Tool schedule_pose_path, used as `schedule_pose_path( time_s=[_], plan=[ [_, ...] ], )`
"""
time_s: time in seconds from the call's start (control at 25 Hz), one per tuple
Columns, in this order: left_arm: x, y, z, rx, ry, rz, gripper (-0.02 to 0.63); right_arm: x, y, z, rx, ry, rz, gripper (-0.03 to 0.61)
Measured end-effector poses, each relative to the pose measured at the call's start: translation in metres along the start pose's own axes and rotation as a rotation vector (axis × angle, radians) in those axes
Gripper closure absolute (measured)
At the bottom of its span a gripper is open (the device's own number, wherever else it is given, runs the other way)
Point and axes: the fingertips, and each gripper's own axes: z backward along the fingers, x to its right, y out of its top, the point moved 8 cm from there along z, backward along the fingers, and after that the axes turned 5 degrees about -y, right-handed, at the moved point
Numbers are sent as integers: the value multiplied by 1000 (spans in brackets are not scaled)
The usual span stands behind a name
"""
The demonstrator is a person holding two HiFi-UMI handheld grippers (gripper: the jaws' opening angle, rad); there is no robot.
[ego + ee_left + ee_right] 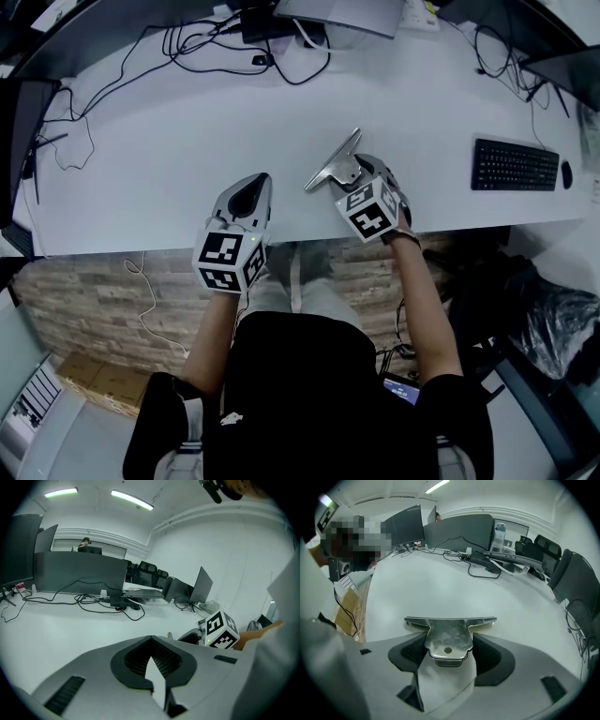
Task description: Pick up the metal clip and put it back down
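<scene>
The metal clip [333, 161] is a shiny T-shaped piece with a wide flat bar. My right gripper [350, 174] is shut on the clip's handle, near the white table's [169, 150] front edge, and the bar points away to the upper left. In the right gripper view the clip [449, 632] sits between the jaws of the right gripper [447, 652], bar crosswise over the table. Whether the clip touches the table I cannot tell. My left gripper [251, 191] rests to the left by the front edge, shut and empty. The left gripper [153, 666] shows nothing between its pads.
A black keyboard [515, 165] and a mouse [565, 173] lie at the right. Black cables [216, 42] and a grey stand [342, 14] are along the far edge. Dark monitors [459, 530] stand behind. The right gripper's marker cube [219, 629] shows in the left gripper view.
</scene>
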Motion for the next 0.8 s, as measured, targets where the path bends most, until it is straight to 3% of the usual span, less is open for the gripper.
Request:
schedule_pose_path(
  time_s=[0.48,0.8],
  plan=[
    [14,19,7,36,-25,-30,603,3,8,25,45,18,-26,296],
    [22,43,23,83,-17,-64,603,14,28,66,152,-67,-76,296]
  ],
)
